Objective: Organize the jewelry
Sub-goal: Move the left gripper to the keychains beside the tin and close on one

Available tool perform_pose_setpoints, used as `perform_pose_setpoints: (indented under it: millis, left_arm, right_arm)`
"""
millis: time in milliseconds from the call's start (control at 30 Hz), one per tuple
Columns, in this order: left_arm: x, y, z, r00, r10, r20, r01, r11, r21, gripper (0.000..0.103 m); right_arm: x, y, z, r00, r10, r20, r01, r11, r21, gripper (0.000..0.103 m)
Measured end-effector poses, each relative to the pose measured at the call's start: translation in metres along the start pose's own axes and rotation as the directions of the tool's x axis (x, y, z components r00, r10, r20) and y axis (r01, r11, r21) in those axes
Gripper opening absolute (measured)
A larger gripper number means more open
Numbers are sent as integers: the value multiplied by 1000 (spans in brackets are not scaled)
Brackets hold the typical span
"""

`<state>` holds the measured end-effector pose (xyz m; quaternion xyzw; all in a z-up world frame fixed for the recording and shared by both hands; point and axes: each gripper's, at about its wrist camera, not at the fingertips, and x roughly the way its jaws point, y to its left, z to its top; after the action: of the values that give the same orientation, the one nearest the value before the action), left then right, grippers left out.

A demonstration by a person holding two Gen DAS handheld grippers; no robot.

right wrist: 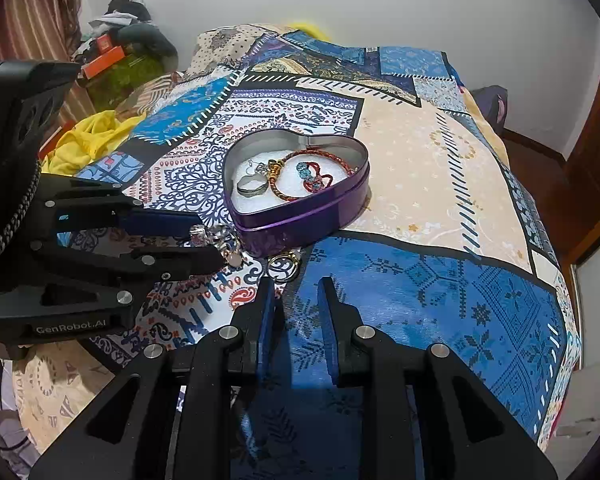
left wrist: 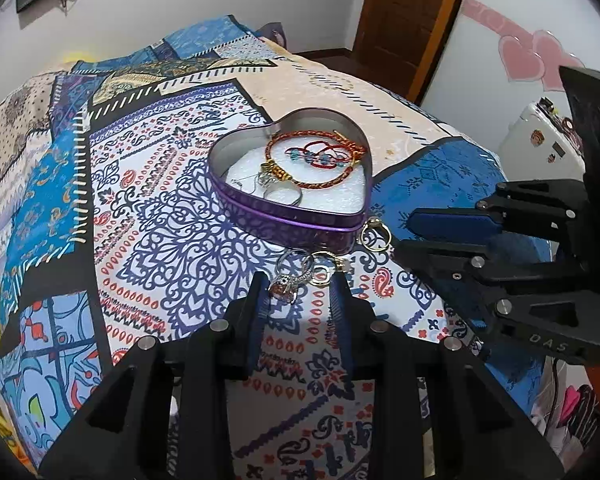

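A purple heart-shaped tin (left wrist: pixel 300 222) (right wrist: pixel 300 220) sits on the patterned bedspread. It holds a red-gold braided bracelet (left wrist: pixel 320 182) (right wrist: pixel 288 196), a red beaded bracelet (left wrist: pixel 320 156) (right wrist: pixel 312 174), a silver ring (left wrist: pixel 288 196) (right wrist: pixel 252 186) and an earring. Loose rings lie in front of the tin: a silver jewelled cluster (left wrist: pixel 292 280) (right wrist: pixel 220 240) and a gold ring (left wrist: pixel 374 234) (right wrist: pixel 284 266). My left gripper (left wrist: pixel 300 286) (right wrist: pixel 210 246) is open with its tips around the silver cluster. My right gripper (right wrist: pixel 296 286) (left wrist: pixel 400 232) is open and empty, just short of the gold ring.
The bedspread (left wrist: pixel 160 200) (right wrist: pixel 440 280) covers a bed that drops off on all sides. Yellow cloth (right wrist: pixel 88 136) lies at the far left edge. A wooden door (left wrist: pixel 404 20) and a white wall stand behind.
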<state>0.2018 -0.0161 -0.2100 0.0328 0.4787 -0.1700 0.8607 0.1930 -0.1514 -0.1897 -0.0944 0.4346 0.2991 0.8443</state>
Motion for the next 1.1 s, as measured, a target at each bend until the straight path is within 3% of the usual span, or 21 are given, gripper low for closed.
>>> perform_pose_setpoints:
  millis: [33, 100, 267, 600, 733, 867, 933, 1100]
  left_arm:
    - [0, -1, 0, 1000, 2, 4, -2, 1000, 4, 29]
    - [0, -1, -1, 1000, -4, 6, 4, 1000, 5, 13]
    - [-4, 4, -4, 1000, -1, 14, 1, 1000, -24, 10]
    - [-16, 11, -12, 999, 19, 33, -17, 998, -62, 10]
    - [-18, 12, -13, 999, 20, 38, -17, 997, -73, 10]
    - [-22, 12, -12, 999, 21, 48, -17, 997, -81, 10]
    - [-25, 12, -11, 998, 22, 55, -18, 997, -81, 10]
    - [-35, 9, -8, 997, 27, 78, -21, 997, -77, 10]
  right_arm:
    - [0, 0, 0, 1000, 2, 0, -2, 1000, 1, 20]
    - [1, 1, 1, 1000, 3, -4, -3, 1000, 0, 20]
    - [3, 6, 4, 1000, 16, 4, -16, 1000, -13, 33]
    - [14, 15, 8, 999, -29, 26, 31, 998, -63, 33]
    - [15, 16, 8, 999, -25, 21, 27, 997, -69, 17]
    - [13, 16, 7, 1000, -19, 21, 21, 998, -60, 14]
    - [11, 15, 7, 1000, -12, 15, 13, 999, -52, 6]
    - [7, 18, 4, 1000, -8, 20, 9, 999, -52, 5]
